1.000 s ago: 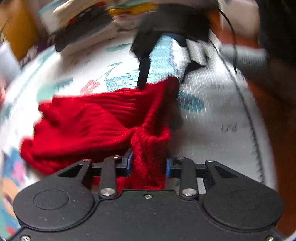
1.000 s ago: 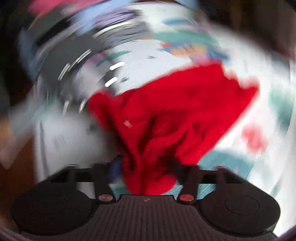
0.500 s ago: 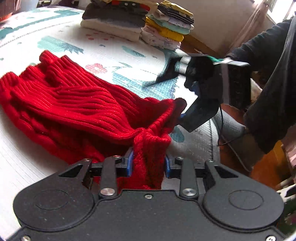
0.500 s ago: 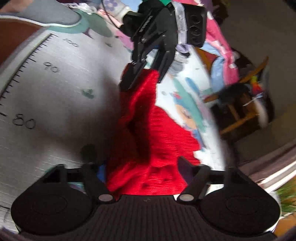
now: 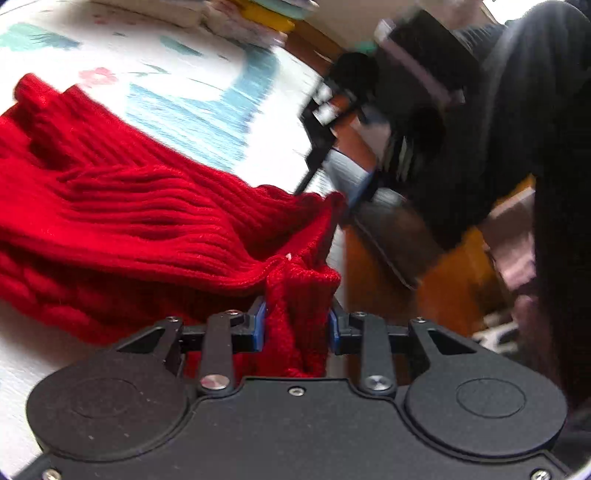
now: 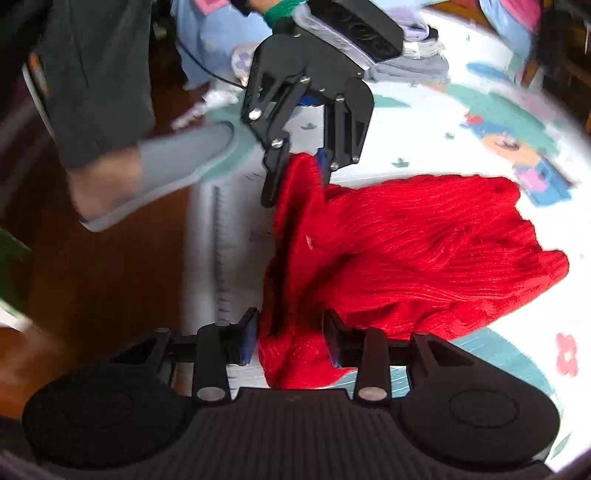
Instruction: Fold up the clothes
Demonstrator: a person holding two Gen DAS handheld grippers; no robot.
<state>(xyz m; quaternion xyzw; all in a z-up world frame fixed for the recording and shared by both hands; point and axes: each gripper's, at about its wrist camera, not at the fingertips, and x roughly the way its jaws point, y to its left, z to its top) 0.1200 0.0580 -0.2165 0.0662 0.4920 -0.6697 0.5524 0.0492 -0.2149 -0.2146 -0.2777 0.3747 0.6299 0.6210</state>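
Red knit fills both claws. The right claw (image 6: pixel 290 345) has just been closing, and its pads now squeeze a bunched edge of the sweater (image 6: pixel 406 254) that half a second ago sat loosely between wider jaws. The left claw (image 5: pixel 295 328) is clenched on a fold of the same edge, as it was a second ago. Seen from the right wrist, the left claw (image 6: pixel 295 173) hangs just beyond the sweater's near edge, which runs taut between the two grips. Out from that edge the sweater trails over the printed mat (image 6: pixel 480 122), its far end rumpled and lying on the mat. Beyond the sweater, at the mat's far side, sits a blurred stack of folded clothes (image 5: pixel 255 18). With both corners now held, the sweater looks ready to be lifted, spread or folded over.
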